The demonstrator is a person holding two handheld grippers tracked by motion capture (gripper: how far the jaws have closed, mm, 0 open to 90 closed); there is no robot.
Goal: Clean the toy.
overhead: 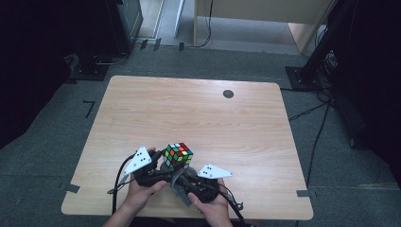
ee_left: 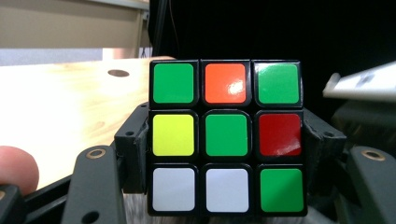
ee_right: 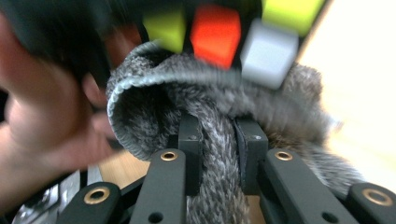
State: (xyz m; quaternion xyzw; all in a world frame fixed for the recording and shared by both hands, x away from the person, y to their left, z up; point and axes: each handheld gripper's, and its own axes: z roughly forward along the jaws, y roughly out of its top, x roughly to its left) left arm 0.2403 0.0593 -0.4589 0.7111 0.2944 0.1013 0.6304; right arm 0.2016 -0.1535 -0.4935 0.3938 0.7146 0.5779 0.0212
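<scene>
While gripping the cube (ee_left: pixel 226 135) above the table (overhead: pixel 198 113) near edge, left gripper (ee_left: pixel 224 154) level; right gripper (ee_right: pixel 218 149) beneath cube, clamped on grey cloth (ee_right: pixel 205 107). Cube's underside blurred.

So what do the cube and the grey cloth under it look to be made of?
The cube looks like hard plastic: a black body with glossy coloured tiles, the orange and red ones catching sharp glare. The grey cloth looks like a soft, fuzzy knit or fleece, matte, with a rolled edge and visible pile; the exact fibre is not clear. The right gripper pinches a fold of it.
</scene>
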